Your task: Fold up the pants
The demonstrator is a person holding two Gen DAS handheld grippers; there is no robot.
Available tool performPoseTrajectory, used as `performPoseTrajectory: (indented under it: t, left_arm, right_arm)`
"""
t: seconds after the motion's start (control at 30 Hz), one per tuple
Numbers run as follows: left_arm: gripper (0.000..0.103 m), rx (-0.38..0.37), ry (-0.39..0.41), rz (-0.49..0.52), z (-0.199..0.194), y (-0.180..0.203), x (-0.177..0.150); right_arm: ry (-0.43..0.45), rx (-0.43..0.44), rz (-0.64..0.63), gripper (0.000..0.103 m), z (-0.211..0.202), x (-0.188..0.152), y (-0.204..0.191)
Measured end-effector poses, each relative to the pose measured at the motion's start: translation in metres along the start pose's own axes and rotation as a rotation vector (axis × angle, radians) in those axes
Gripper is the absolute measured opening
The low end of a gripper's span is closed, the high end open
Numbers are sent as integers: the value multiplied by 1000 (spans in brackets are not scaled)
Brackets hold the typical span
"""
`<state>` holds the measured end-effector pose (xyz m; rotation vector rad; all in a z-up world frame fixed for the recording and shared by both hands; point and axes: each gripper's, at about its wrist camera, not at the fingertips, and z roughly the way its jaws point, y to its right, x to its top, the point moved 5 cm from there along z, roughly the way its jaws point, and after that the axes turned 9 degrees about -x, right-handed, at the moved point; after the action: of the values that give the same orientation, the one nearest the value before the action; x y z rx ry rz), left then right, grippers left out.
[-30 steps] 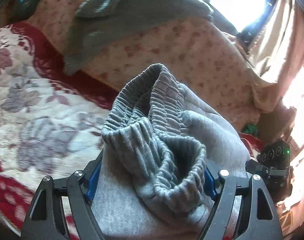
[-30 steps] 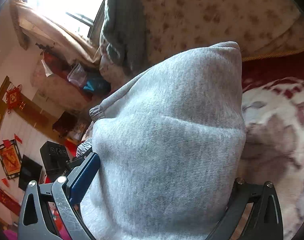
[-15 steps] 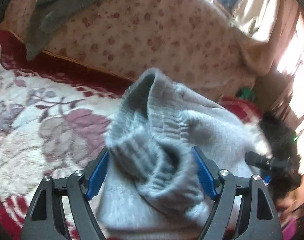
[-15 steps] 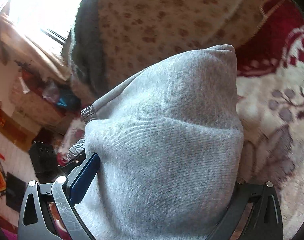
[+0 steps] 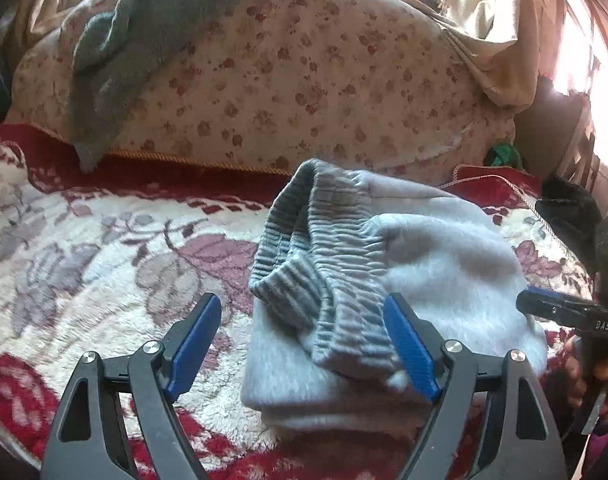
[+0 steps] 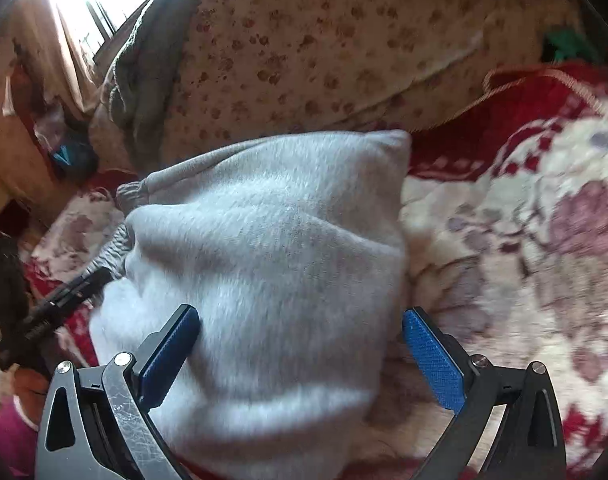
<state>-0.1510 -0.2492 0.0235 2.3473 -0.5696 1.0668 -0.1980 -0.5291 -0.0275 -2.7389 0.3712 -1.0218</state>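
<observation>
The grey sweatpants (image 5: 436, 276) lie in a folded bundle on the floral blanket (image 5: 104, 264), with the ribbed waistband (image 5: 324, 256) on top at the left end. My left gripper (image 5: 304, 336) is open, its blue pads wide apart, the right pad beside the waistband. In the right wrist view the pants (image 6: 272, 264) fill the middle, and my right gripper (image 6: 300, 356) is open with its jaws either side of the bundle's near end. The right gripper also shows at the left wrist view's right edge (image 5: 560, 312).
A floral quilt roll (image 5: 304, 80) with a grey-green garment (image 5: 116, 52) draped over it lies behind the pants. A curtain and bright window stand at the back right (image 5: 584, 52). A small green object (image 5: 502, 156) sits by the quilt's end.
Both grippers have let go of the pants and opened. The bundle has dropped onto the blanket, and both grippers have drawn back from it.
</observation>
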Motion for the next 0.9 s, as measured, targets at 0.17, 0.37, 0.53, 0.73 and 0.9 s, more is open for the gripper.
performPoseTrajectory:
  t: [0.17,0.37,0.53,0.73,0.9]
  left_arm:
    - [92,36,32,81,-15,32,18]
    - [94,63,54,105,-14,66,38]
    - [94,96,63,89,-9,81,44]
    - [94,112,64,115,-7,95,44]
    - [94,122,79,118,-10,99,44]
  right_arm:
    - [80,-61,-23,103,-28,10,-3]
    - [173,-146,-38,103,-55,21,-20]
    - [207,-206,-46,103,-64,23,-27]
    - [219,-221,-4,103,-70,21,-25]
    - [222,-231,5,103,-72,20,-25]
